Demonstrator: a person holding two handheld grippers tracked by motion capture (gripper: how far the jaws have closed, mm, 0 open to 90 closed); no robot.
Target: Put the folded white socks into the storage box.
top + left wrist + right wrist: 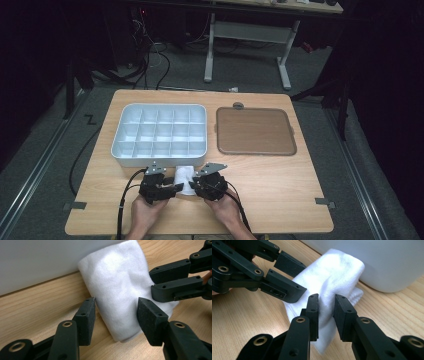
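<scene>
From above, the high view takes in the whole light wooden table, with a white plastic tray of many small compartments at its far left and a flat brown rectangular mat with rounded corners beside it on the right, things that the two gripper views do not take in whole; they give instead the close detail of the grip. In the left gripper view the left gripper straddles the near end of the folded white knit cloth, its jaws standing fairly wide with the cloth between them and the pads at most brushing its sides, not pressing. In the right gripper view the right gripper has its jaws narrow and pinched on a fold of the cloth, which bunches between the pads. The cloth lies on the table just in front of the tray's near wall, touching or almost touching it, between the two grippers, which the person's bare hands bring in from the near edge. It is a soft, finely ribbed fabric, folded into a thick oblong with a rounded end. Around the table the room is dark, with grey carpet, black cables on the floor and a white-legged desk behind.
</scene>
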